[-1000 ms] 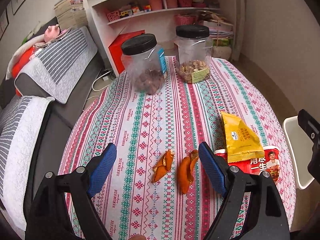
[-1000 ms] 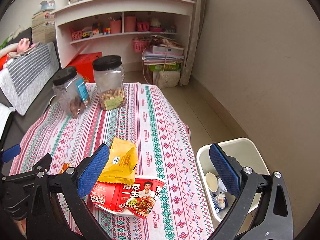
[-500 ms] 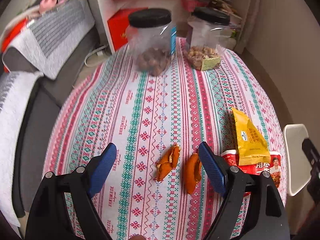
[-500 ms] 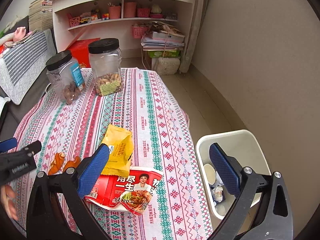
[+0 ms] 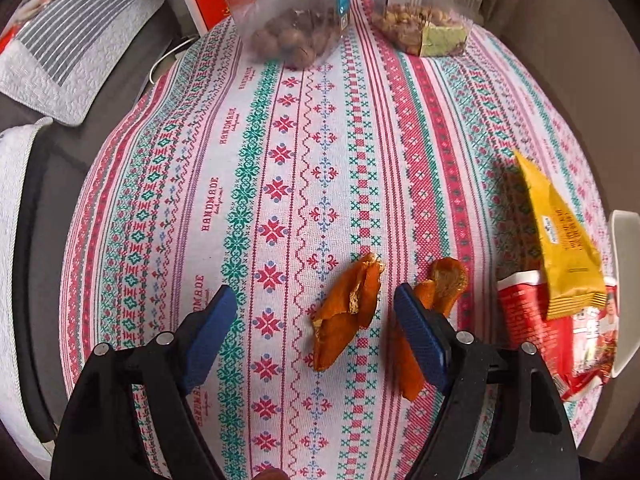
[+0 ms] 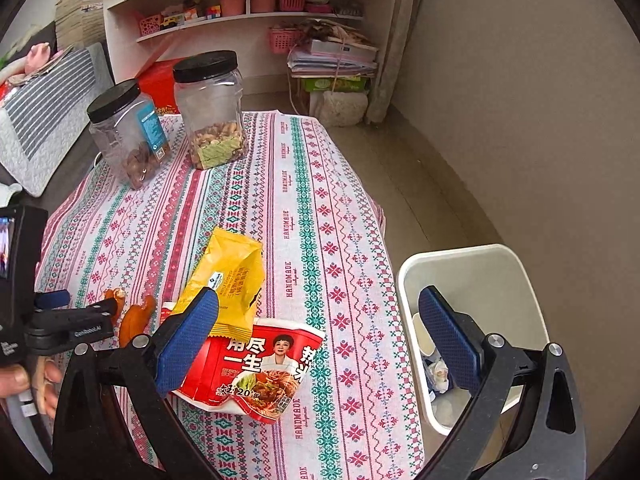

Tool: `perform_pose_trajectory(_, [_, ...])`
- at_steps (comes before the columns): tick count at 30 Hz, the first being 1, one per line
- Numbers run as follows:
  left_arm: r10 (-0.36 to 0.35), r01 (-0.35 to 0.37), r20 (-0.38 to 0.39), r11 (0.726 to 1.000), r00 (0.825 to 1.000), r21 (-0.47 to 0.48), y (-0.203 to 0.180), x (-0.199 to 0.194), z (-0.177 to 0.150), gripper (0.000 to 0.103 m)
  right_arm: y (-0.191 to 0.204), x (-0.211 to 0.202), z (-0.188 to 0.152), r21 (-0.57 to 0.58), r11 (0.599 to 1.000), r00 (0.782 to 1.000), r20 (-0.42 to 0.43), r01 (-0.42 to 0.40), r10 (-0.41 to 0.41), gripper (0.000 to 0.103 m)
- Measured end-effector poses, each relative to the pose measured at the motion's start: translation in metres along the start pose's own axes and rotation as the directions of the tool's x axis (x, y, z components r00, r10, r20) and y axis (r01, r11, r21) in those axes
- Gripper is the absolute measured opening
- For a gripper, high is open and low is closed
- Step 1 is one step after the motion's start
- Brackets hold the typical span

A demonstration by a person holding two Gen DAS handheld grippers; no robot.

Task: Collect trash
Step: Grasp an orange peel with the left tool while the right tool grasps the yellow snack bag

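Two orange peels lie on the patterned tablecloth (image 5: 280, 160). My left gripper (image 5: 314, 296) hangs low over them, pointing steeply down, and its jaws are closing. The left peel (image 5: 348, 312) lies between the fingers, clear of both pads. The right peel (image 5: 444, 276) lies just outside and is partly hidden by the right finger. A yellow snack bag (image 6: 228, 276) rests on a red noodle wrapper (image 6: 256, 364) near the table's edge. My right gripper (image 6: 320, 298) hovers open above the wrapper and the white bin (image 6: 472, 264), with nothing held.
Two clear jars with black lids (image 6: 128, 132) (image 6: 210, 108) stand at the table's far end. The white bin sits on the floor beside the table and holds some trash. A sofa with striped cushions (image 5: 72, 40) runs along the left. Shelves (image 6: 248, 12) stand behind.
My left gripper has dropped towards the orange peels and tipped further downward, and its jaws have narrowed a little. My right gripper has dipped slightly over the wrapper.
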State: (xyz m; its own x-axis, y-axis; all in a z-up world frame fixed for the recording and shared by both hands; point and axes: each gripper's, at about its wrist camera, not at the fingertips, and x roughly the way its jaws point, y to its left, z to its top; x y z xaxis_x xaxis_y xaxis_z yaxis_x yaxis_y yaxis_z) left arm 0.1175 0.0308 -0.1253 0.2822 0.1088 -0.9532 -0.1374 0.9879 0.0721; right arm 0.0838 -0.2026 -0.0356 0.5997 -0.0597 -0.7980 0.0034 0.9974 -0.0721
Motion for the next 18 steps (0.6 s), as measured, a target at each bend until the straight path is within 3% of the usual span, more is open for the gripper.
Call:
perform_pose_trajectory(4, [-0.031, 0.031, -0.040, 1.000, 0.999, 0.003, -0.001, 0.013, -0.004, 0.070, -0.003, 0.015, 0.004, 0.042, 0.998, 0.996, -0.064, -0.053, 0.056, 0.096])
perform_pose_trajectory(7, [-0.032, 0.032, -0.033, 0.999, 0.999, 0.026, -0.005, 0.018, -0.008, 0.057, 0.002, 0.026, 0.007, 0.058, 0.996, 0.993, -0.094, -0.071, 0.077, 0.096])
perform_pose_trajectory(9, [-0.043, 0.044, -0.013, 0.997, 0.999, 0.062, -0.012, 0.014, -0.008, 0.028, 0.009, 0.031, 0.008, 0.055, 0.996, 0.992, -0.100, -0.069, 0.075, 0.096])
perform_pose_trajectory(18, [-0.049, 0.040, 0.119, 0.997, 0.992, 0.072, -0.010, -0.033, -0.014, 0.024, 0.047, 0.062, 0.012, 0.029, 0.994, 0.978, -0.177, -0.108, 0.111, 0.096])
